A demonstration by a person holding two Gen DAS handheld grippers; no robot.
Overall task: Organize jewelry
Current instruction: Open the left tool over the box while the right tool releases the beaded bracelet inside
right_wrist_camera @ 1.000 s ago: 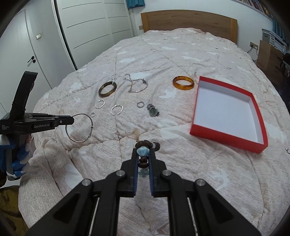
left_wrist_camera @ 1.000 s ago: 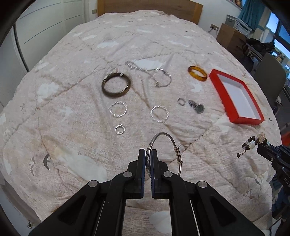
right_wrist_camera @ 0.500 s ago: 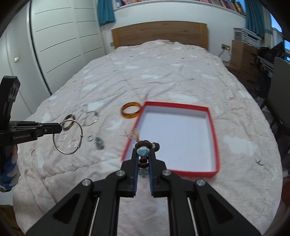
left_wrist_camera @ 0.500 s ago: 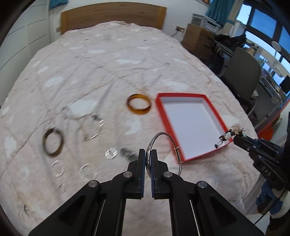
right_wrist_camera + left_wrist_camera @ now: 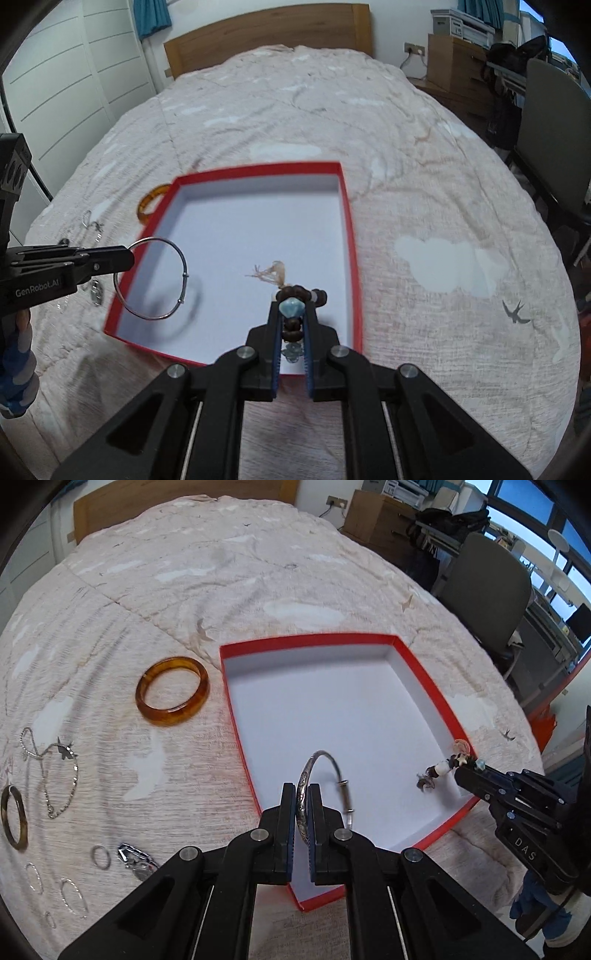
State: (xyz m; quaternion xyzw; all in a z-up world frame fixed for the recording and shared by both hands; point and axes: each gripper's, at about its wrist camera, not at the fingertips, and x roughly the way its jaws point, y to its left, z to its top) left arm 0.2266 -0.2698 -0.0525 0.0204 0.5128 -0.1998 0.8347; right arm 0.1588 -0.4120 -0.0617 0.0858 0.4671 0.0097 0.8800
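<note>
We carry both pieces over the open red cardboard box (image 5: 421, 672) near the bed's right edge: left tongs (image 5: 303, 802) pinching the silver bangle (image 5: 325, 771) upright, right tongs (image 5: 291, 320) pinching the brown beaded bracelet (image 5: 300, 295).

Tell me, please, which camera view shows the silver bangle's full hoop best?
The right wrist view: the silver bangle appears as a whole hoop over the red box. The left wrist view shows it edge-on, partly hidden in the left gripper.
</note>
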